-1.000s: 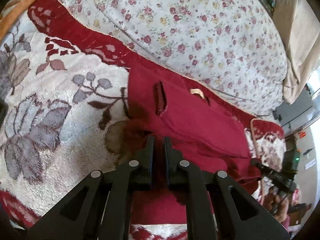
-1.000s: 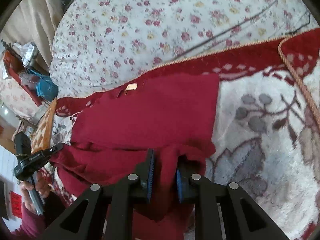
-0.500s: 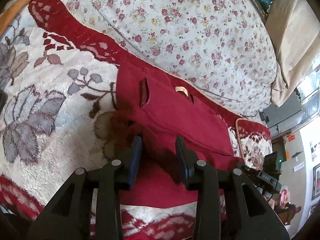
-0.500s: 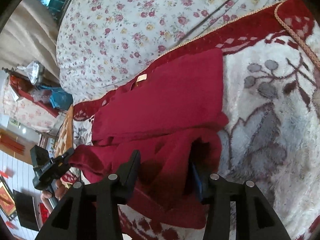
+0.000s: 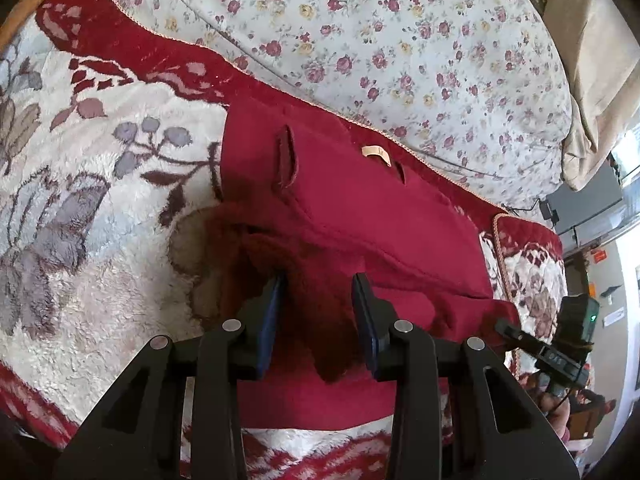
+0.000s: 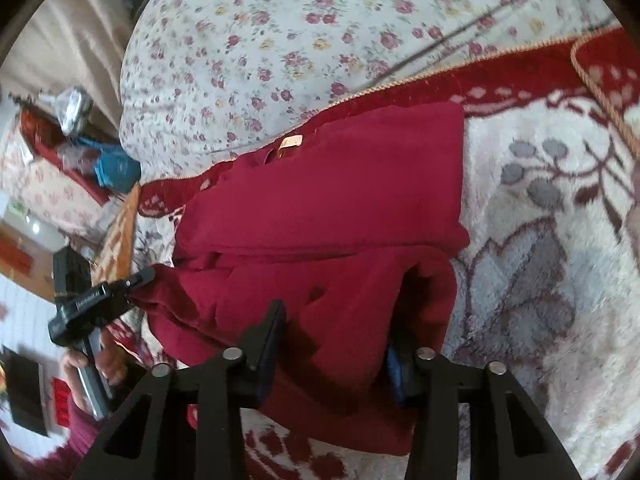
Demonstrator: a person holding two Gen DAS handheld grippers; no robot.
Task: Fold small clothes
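Observation:
A dark red fleece garment (image 5: 360, 216) with a small tan neck label (image 5: 374, 152) lies partly folded on a plush red-and-white floral blanket (image 5: 100, 240). My left gripper (image 5: 320, 300) is open, its jaws either side of a loose fold at the garment's near left edge. In the right wrist view the same garment (image 6: 340, 200) lies with its near edge doubled over. My right gripper (image 6: 336, 340) is open, with the rolled near right edge lying between its jaws. Each gripper also shows in the other's view, the right one (image 5: 560, 344) and the left one (image 6: 92, 300).
A white quilt with small red flowers (image 5: 400, 40) rises behind the blanket. A beige pillow (image 5: 592, 60) lies at the far right. Room furniture and a blue item (image 6: 112, 164) show beyond the bed's edge.
Both grippers were shut on the garment's near edge one second ago. They have opened, let the cloth drop onto the blanket, and pulled back slightly.

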